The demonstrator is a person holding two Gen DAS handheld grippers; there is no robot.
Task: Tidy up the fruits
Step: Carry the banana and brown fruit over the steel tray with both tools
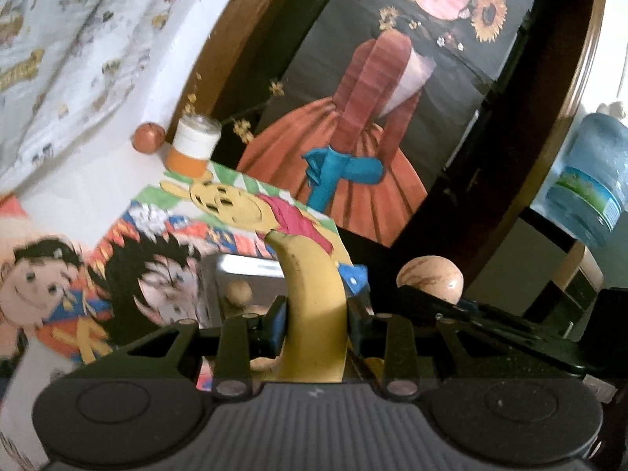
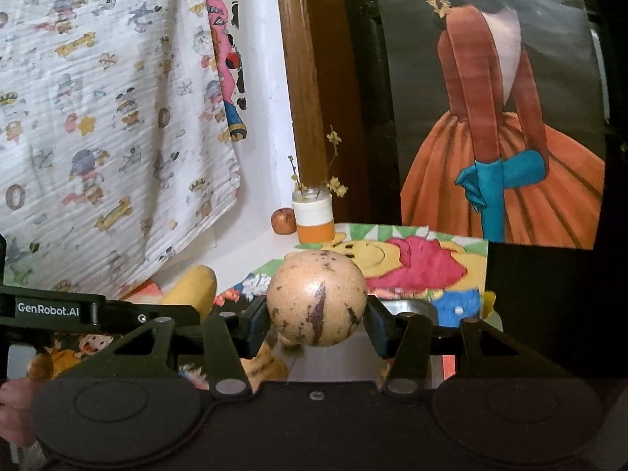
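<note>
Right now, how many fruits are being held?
2: a banana between the left fingers, a round speckled fruit between the right fingers. Others may be hidden below.

Left gripper [image 1: 316, 322]: black linkage arms, silver pivot screws, blue finger pads [image 1: 277, 324], ribbed grey housing. Right gripper [image 2: 316, 320]: identical black linkage, smooth black housing, white "GenRobot.AI" marking.

The banana [image 1: 314, 306] has smooth, matt yellow peel; the round fruit [image 2: 317, 298] a glossy, speckled tan skin. Crinkled printed cloth [image 2: 98, 117] hangs beside a polished wooden frame [image 2: 302, 78]. The jar [image 2: 313, 216] looks like glass.
</note>
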